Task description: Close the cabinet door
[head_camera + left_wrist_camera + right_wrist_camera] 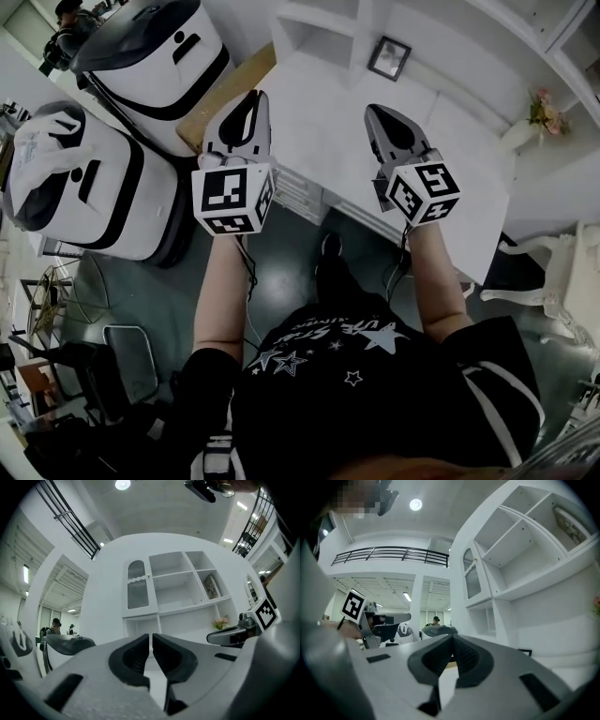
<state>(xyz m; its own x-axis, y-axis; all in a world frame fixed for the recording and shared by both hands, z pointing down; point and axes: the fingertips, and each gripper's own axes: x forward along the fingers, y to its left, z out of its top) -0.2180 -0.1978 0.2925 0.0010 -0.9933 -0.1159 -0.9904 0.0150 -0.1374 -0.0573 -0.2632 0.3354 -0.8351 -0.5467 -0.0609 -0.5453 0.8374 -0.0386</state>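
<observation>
The white cabinet (180,585) stands ahead across a white desk (328,141). Its arched, ribbed-glass door (137,584) sits at the upper left and looks flush with the frame; it also shows as the arched door (471,576) in the right gripper view. My left gripper (150,635) is shut with nothing between its jaws and hangs well short of the door. My right gripper (451,637) is shut and empty too. Seen from the head view, the left gripper (248,98) and the right gripper (373,111) are held side by side over the desk's near edge.
Open shelves (176,573) fill the cabinet right of the door, one holding a picture (211,586). A framed photo (388,58) and pink flowers (542,111) stand on the desk. Two big white machines (84,183) stand at the left. People (55,625) are far off.
</observation>
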